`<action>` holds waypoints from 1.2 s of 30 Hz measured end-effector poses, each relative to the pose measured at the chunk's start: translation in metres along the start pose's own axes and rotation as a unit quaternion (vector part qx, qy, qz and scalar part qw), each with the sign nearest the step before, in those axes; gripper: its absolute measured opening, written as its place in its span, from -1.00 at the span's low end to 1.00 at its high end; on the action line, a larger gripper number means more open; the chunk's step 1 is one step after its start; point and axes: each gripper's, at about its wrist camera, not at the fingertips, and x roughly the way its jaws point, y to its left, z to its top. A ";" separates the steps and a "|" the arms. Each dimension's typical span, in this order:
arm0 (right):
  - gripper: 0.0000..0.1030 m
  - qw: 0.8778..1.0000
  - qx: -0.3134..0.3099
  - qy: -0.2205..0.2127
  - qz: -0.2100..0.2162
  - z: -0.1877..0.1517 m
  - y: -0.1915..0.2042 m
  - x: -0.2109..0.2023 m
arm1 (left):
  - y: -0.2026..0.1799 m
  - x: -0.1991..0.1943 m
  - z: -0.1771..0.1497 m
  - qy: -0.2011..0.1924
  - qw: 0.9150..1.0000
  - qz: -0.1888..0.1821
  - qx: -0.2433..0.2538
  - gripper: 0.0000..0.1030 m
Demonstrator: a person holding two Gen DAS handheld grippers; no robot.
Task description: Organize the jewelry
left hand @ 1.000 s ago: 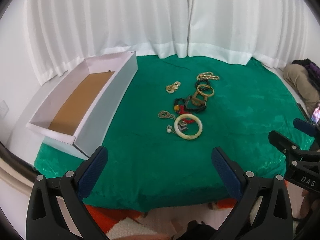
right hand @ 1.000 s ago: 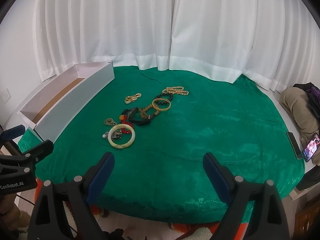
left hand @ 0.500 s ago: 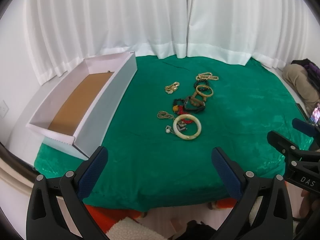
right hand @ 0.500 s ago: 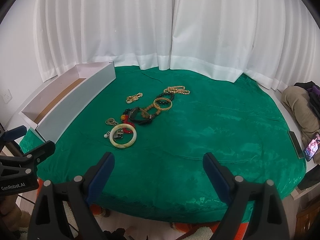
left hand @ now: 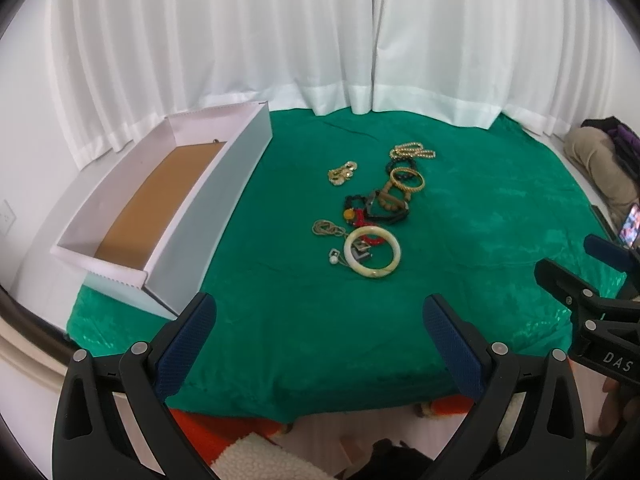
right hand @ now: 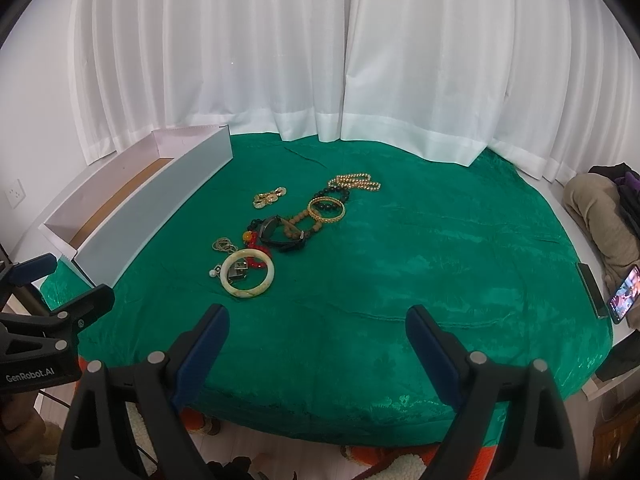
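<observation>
Several pieces of jewelry lie in a loose line on the green cloth: a pale jade bangle nearest me, a red bead bracelet, a black band, a gold bangle, a gold bead string, and a gold chain apart to the left. An open white box with a brown floor stands at the left. My left gripper and right gripper are open and empty, near the front edge, short of the jewelry.
White curtains hang behind the table. A phone with a lit screen and a dark object lie at the right edge, beside a bundle of clothing. An orange and white rug shows below the front edge.
Both views have shifted slightly; the right gripper has moved a little nearer the jewelry. Nothing was taken hold of.
</observation>
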 end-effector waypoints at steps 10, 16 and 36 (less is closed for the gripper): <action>0.78 1.000 0.002 0.001 0.003 -0.001 0.000 0.000 | 0.001 0.002 -0.003 0.006 1.000 -0.007 -0.004 0.99; 0.78 1.000 0.003 0.003 0.005 -0.001 0.002 0.000 | 0.002 0.001 -0.004 0.008 1.000 -0.009 -0.005 0.99; 0.78 1.000 0.005 0.005 0.006 -0.002 -0.001 0.001 | 0.001 0.004 -0.004 0.012 1.000 -0.013 -0.005 0.99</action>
